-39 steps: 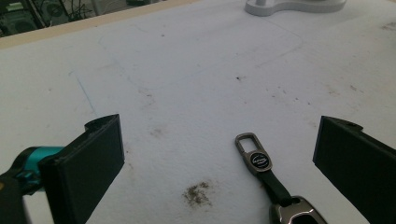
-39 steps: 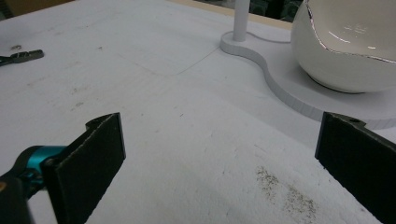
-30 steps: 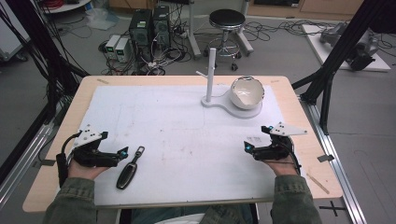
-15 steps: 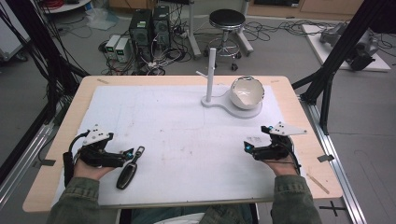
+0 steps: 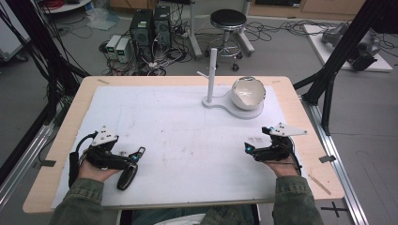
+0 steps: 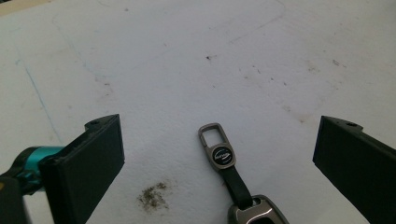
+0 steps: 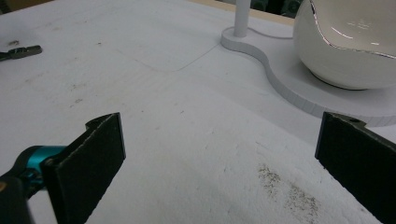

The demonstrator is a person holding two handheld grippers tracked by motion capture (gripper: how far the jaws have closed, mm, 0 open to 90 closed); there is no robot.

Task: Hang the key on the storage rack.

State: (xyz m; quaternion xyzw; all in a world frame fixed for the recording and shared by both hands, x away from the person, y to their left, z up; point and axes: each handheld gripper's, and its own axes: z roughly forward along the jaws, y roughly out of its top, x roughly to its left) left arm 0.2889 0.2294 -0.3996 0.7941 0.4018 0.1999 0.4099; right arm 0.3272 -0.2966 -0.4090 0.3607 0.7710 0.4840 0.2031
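A white mat covers the wooden table, smudged with dark specks; beyond the table lie tangled cables, computer boxes and a round stool; at the mat's far side a white stand rises beside a white bowl; the key fob lies at the mat's near left, its clip pointing away; the left gripper hovers over it, jaws wide apart and touching nothing; the right gripper rests low at the mat's near right, jaws equally wide, empty.
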